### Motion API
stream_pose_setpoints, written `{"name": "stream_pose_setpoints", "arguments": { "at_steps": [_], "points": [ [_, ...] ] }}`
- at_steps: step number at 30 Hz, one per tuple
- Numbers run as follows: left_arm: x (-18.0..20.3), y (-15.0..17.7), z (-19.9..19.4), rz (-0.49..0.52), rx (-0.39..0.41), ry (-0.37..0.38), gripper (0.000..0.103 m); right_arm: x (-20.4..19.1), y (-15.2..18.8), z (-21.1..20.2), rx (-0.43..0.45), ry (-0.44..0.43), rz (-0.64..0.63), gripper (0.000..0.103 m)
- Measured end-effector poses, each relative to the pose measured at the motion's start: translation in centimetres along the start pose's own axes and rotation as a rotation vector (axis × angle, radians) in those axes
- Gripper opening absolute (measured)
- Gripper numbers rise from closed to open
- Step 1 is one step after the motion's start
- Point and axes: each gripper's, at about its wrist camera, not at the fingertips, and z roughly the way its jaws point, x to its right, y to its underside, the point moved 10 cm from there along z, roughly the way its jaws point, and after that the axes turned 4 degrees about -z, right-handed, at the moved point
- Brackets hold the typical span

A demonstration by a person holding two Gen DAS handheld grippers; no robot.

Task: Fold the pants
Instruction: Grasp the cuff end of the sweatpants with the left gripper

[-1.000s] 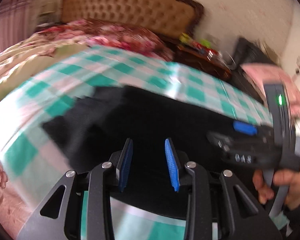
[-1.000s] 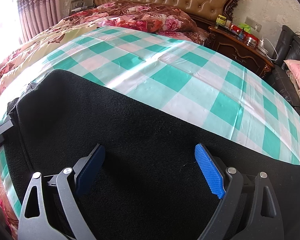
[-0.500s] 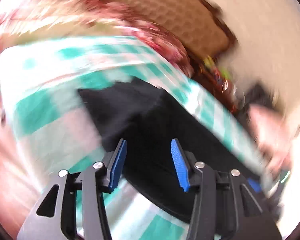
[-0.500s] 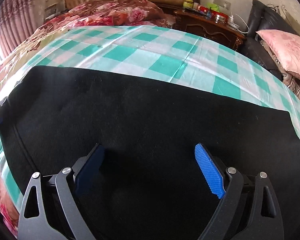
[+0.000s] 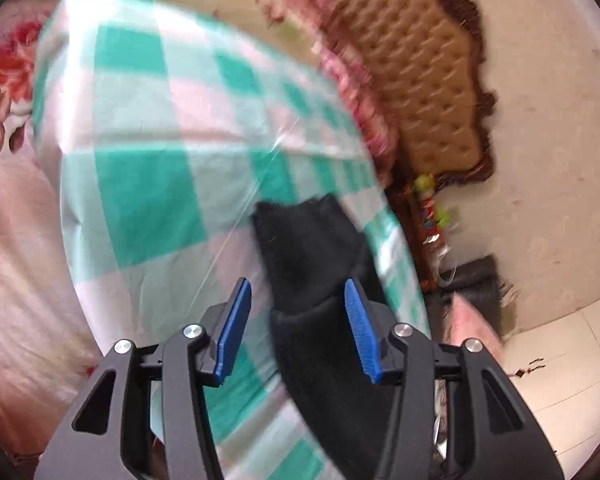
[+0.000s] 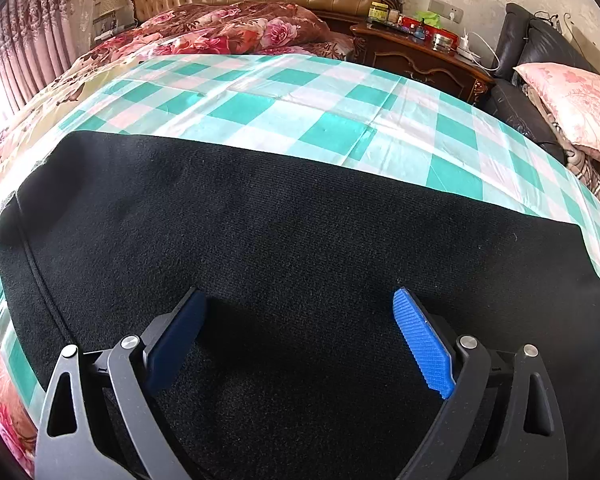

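The black pants (image 6: pixel 300 248) are spread flat across the checked sheet (image 6: pixel 300 112) on the bed; the cloth is judged soft, thick and limp. Both the left gripper (image 5: pixel 296 328) and right gripper (image 6: pixel 300 340) are held released, nothing grasped; an edge or hem is best pinched.

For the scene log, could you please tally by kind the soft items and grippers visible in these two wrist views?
Black fabric pants: 1
Green-and-white checked sheet: 1
Red floral quilt: 1
Pink floral pillow: 1
Two-finger grippers with blue pads, left gripper and right gripper, both open: 2
Total: 6
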Motion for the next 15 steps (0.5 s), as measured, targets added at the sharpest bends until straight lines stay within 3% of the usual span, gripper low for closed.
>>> {"name": "stream_pose_setpoints", "arguments": {
  "at_steps": [2, 3, 9, 10, 11, 12, 15],
  "points": [
    [0.0, 0.1, 1.1, -0.032, -0.048, 0.026, 0.051, 0.0, 0.0, 0.0, 0.000, -0.002, 0.001, 0.091],
    [-0.3, 0.0, 1.9, -0.038, -0.062, 0.004, 0.050, 0.0, 0.0, 0.0, 0.000, -0.002, 0.000, 0.091],
    [0.0, -1.6, 3.8, -0.088, -0.078, 0.002, 0.049, -0.1, 0.0, 0.0, 0.001, -0.001, 0.001, 0.091],
    [-0.1, -2.0, 4.1, -0.091, -0.077, 0.004, 0.045, -0.1, 0.0, 0.0, 0.001, -0.001, 0.001, 0.091],
    [-0.2, -2.2, 4.5, -0.095, -0.077, -0.003, 0.026, -0.1, 0.0, 0.0, 0.001, -0.001, 0.001, 0.091],
    [-0.6, -2.5, 5.1, -0.105, -0.083, -0.009, 0.016, -0.1, 0.0, 0.0, 0.001, -0.002, 0.002, 0.091],
    [-0.1, -3.2, 5.5, -0.081, -0.075, 0.030, 0.011, -0.2, 0.0, 0.0, 0.000, -0.013, 0.005, 0.092]
  ]
}}
